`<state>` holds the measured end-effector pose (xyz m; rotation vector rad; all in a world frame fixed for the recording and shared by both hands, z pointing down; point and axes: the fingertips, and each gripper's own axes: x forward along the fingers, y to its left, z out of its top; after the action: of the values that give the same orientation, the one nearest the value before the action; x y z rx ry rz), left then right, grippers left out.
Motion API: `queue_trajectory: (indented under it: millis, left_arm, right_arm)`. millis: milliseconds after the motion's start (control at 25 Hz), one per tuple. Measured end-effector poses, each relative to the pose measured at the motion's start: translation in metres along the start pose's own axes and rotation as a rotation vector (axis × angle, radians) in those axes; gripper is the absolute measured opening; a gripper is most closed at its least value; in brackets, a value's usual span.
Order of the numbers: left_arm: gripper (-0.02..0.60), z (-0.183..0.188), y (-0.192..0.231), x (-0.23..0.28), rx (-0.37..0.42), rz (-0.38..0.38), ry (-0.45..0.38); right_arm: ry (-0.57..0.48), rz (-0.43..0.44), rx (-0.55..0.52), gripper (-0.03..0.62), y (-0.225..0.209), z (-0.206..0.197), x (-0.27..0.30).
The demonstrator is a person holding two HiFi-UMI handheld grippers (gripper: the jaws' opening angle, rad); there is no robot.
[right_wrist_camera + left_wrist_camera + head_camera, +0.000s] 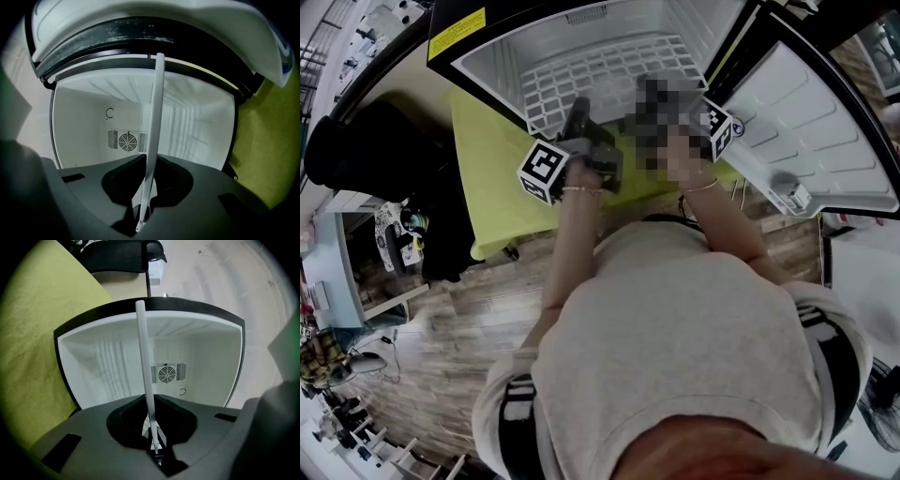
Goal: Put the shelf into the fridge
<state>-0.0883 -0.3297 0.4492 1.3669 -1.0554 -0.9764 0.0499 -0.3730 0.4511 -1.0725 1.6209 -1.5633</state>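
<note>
Three views, one step.

Head view: shelf (600,80) sitting partway inside fridge (492,67).

Left gripper view: left gripper (151,427) clenching shelf edge; we are lining it up with wall ribs (108,366).

Right gripper view: right gripper (146,192) clamping same edge; we are favouring even, level push.

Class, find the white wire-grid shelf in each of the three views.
Head view: white wire-grid shelf, top centre, at the fridge opening.
Left gripper view: edge-on, an upright bar at centre.
Right gripper view: the same, centre.
Shared landmark: yellow-green cloth.
</note>
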Motion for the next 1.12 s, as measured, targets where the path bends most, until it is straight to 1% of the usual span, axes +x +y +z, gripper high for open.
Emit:
queue_trajectory:
  millis: [120, 200, 280, 400, 480, 560, 760, 800, 880, 1000, 1120]
  left_arm:
    - [0.040, 0.000, 0.000, -0.001, 0.018, 0.000, 0.002]
    - [0.043, 0.000, -0.002, -0.002, 0.031, -0.011, -0.005]
    - [0.065, -0.001, -0.005, -0.004, 0.028, -0.031, -0.012]
    - [0.091, -0.004, -0.008, -0.013, 0.025, -0.041, -0.015]
    - [0.128, -0.005, -0.008, -0.019, 0.028, -0.035, -0.016]
    - [0.143, -0.004, -0.006, -0.022, 0.019, -0.028, -0.020]
    - [0.141, -0.004, -0.001, -0.031, -0.002, -0.019, -0.021]
    - [0.129, -0.005, -0.001, -0.032, -0.007, -0.019, -0.021]
    - [0.054, -0.006, -0.002, -0.035, -0.014, -0.024, -0.023]
    - [0.048, -0.006, -0.004, -0.035, -0.018, -0.023, -0.025]
    - [0.046, -0.006, -0.003, -0.037, -0.025, -0.017, -0.027]
  right_arm:
    - [-0.009, 0.009, -0.023, 0.050, 0.003, -0.001, -0.001]
    - [-0.007, 0.032, -0.009, 0.102, 0.007, -0.002, -0.001]
    - [-0.011, 0.044, 0.003, 0.116, 0.009, -0.005, -0.005]
    - [-0.008, 0.049, 0.012, 0.120, 0.010, -0.012, -0.015]
    - [-0.007, 0.050, 0.013, 0.120, 0.008, -0.014, -0.021]
    - [-0.013, 0.046, 0.019, 0.118, 0.006, -0.014, -0.024]
    - [-0.017, 0.042, 0.061, 0.100, 0.000, -0.019, -0.032]
    - [-0.014, 0.044, 0.068, 0.095, -0.001, -0.020, -0.034]
    - [0.000, 0.049, 0.071, 0.092, -0.001, -0.022, -0.035]
    - [0.021, 0.053, 0.069, 0.080, -0.001, -0.024, -0.035]
    - [0.034, 0.047, 0.055, 0.032, -0.001, -0.024, -0.036]
